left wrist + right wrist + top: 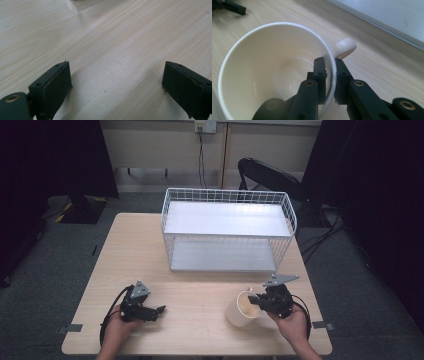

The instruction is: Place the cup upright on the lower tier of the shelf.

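Observation:
A cream mug (241, 309) stands on the wooden table (200, 295) at the front right, its handle toward the rack. My right gripper (255, 300) is shut on the mug's rim: in the right gripper view one jaw is inside the mug (274, 70) and the other outside, pinching the wall beside the handle (344, 46); the gripper (329, 75) comes in from the mug's near right side. My left gripper (159, 310) rests low over the table at the front left. In the left gripper view its jaws stand wide apart over bare wood, the gripper (116, 77) open and holding nothing.
A white wire rack (227, 230) with two shelves stands at the back middle of the table. Beyond the far edge are a black chair (267, 172) and cables on the floor. Bare wood lies between the two grippers.

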`<state>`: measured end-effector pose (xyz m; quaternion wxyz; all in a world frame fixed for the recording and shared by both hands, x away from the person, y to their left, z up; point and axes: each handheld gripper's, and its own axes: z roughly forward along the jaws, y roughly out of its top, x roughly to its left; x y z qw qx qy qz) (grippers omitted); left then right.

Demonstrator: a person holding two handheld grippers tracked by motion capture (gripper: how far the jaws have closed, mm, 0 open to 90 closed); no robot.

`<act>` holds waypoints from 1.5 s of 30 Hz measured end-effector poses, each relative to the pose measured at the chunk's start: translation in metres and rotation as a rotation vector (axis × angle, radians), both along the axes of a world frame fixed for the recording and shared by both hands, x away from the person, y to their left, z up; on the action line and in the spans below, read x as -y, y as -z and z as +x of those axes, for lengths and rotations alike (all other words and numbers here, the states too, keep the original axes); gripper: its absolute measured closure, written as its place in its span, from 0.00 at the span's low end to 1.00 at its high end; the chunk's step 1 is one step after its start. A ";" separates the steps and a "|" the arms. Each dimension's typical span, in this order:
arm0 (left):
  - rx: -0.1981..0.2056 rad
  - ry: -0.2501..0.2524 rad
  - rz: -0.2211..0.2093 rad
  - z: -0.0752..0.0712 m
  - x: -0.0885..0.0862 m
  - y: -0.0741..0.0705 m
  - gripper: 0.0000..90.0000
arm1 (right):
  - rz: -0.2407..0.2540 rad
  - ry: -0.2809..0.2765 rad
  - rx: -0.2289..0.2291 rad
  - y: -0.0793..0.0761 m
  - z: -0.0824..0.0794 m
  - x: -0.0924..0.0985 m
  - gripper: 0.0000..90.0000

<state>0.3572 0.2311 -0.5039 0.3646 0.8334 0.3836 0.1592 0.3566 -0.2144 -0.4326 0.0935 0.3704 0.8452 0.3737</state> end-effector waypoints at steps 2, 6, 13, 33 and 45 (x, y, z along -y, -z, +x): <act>0.000 0.000 0.000 0.000 0.000 0.000 0.09 | 0.001 0.010 0.009 -0.001 0.002 0.000 0.92; 0.000 0.000 0.000 0.000 0.000 0.000 0.09 | 0.009 0.028 0.020 -0.004 0.006 0.001 0.92; 0.000 0.000 0.000 0.000 0.000 0.000 0.09 | 0.014 0.060 0.025 -0.008 0.018 0.002 0.92; 0.000 0.000 0.000 0.000 0.000 0.000 0.09 | 0.010 0.158 0.067 -0.015 0.041 0.008 0.93; 0.000 0.000 0.000 0.000 0.000 0.000 0.09 | -0.006 0.196 0.097 -0.016 0.051 0.006 0.93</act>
